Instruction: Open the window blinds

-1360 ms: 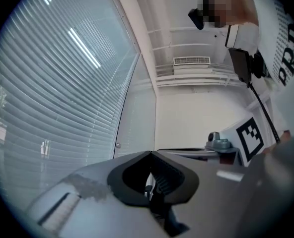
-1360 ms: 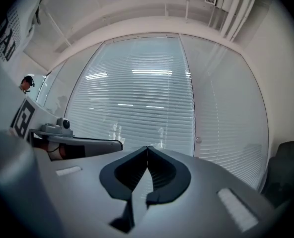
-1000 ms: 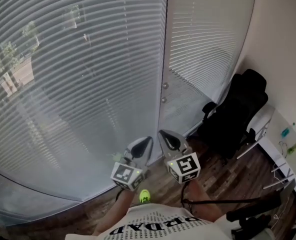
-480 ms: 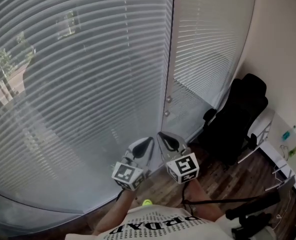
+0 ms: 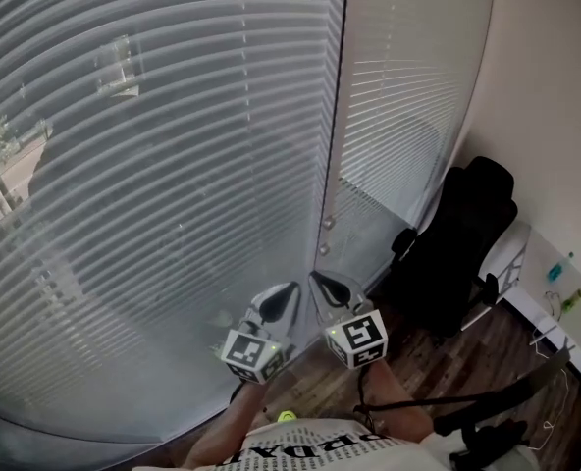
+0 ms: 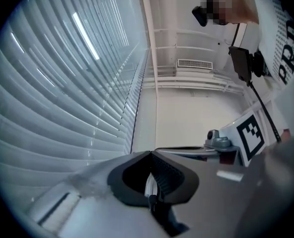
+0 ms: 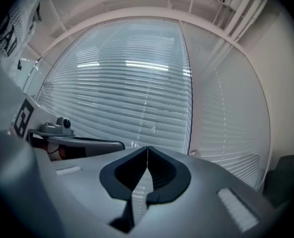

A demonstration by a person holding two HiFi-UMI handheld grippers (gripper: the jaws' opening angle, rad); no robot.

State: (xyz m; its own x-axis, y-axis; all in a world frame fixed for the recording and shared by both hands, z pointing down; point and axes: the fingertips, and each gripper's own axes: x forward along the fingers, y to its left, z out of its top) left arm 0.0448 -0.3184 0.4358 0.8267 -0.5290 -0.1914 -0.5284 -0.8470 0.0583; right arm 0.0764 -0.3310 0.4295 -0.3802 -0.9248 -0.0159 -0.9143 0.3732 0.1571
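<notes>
Head view puts my left gripper (image 5: 289,292) and right gripper (image 5: 320,283) side by side, short of the closed blinds (image 5: 153,165), with a chair (image 5: 457,243) at the right. Only the gripper views show both jaws clenched on nothing. Since a second ago, both have come closer to the blinds.

1. Black office chair (image 5: 457,238) — stands on the wood floor (image 5: 438,356), in its far right corner.
2. White desk (image 5: 551,273) — at the floor's right edge, just beside the chair.

Black office chair (image 5: 457,234), wood floor (image 5: 467,353), pale wall (image 5: 555,96)
</notes>
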